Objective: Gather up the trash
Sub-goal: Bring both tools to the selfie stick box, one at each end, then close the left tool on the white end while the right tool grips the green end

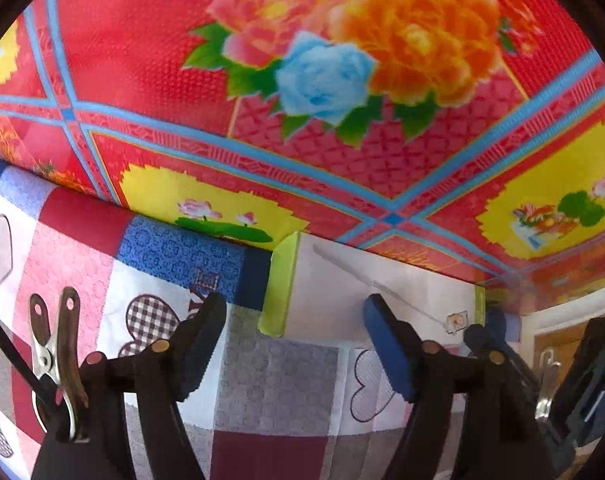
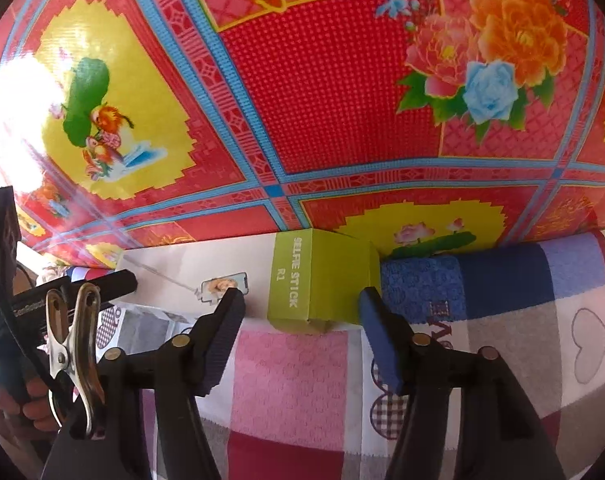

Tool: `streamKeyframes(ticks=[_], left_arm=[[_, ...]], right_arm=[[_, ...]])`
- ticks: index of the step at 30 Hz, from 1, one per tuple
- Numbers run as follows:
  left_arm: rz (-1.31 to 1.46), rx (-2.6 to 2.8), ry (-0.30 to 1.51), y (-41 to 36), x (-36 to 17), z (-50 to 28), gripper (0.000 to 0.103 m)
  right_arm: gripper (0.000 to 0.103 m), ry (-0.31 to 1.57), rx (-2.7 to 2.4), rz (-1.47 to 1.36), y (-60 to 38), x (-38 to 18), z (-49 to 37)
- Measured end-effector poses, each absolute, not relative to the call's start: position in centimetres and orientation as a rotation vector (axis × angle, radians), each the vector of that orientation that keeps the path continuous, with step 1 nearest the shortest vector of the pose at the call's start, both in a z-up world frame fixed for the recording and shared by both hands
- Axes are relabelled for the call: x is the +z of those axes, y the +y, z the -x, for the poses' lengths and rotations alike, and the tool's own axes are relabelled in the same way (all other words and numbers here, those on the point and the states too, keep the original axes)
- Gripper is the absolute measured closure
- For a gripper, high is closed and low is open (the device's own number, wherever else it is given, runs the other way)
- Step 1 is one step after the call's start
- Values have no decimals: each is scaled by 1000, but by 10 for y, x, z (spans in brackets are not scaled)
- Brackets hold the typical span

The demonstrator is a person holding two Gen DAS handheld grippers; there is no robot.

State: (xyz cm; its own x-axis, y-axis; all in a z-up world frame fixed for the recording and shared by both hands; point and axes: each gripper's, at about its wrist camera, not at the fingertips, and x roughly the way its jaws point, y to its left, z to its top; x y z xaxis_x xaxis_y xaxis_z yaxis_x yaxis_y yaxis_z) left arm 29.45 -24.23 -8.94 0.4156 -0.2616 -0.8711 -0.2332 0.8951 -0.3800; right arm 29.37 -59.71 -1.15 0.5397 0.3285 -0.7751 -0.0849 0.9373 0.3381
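One box [image 1: 378, 292] is present: white on its broad face, lime green at the ends, lying flat on a patchwork cloth [image 1: 270, 364] of pink, grey, blue and red squares with heart outlines. In the left wrist view it sits at centre right of the frame, its far edge against a red floral covering [image 1: 142, 40] that fills the upper half. In the right wrist view the same box [image 2: 314, 280] sits at centre, its green end reading "SELFIE STICK R1", the white face running off toward the left with a small phone drawing on it. Two grippers are counted. The left gripper [image 1: 298, 344] stands with both fingers spread wide, nothing between the pads; the box lies just beyond the fingertips, apart from them. The right gripper [image 2: 302, 336] likewise stands well open and empty, its two fingers flanking the green end of the box from the near side; whether the left fingertip touches the white face cannot be told. One metal spring clip [image 1: 58, 356] hangs at lower left of each wrist view. In the right wrist view the other gripper's black finger lies at left, with a hand [image 2: 18, 404] gripping below it.
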Motion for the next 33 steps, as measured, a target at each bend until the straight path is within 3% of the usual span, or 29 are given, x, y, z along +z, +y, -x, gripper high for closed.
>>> streamKeyframes(ticks=[10, 33], left_arm=[[444, -106, 1147, -247, -93, -295, 31], [393, -163, 1148, -272, -59, -262, 33]], right_arm=[[31, 975, 274, -282, -595, -13, -302], [33, 930, 267, -318, -594, 7, -263]])
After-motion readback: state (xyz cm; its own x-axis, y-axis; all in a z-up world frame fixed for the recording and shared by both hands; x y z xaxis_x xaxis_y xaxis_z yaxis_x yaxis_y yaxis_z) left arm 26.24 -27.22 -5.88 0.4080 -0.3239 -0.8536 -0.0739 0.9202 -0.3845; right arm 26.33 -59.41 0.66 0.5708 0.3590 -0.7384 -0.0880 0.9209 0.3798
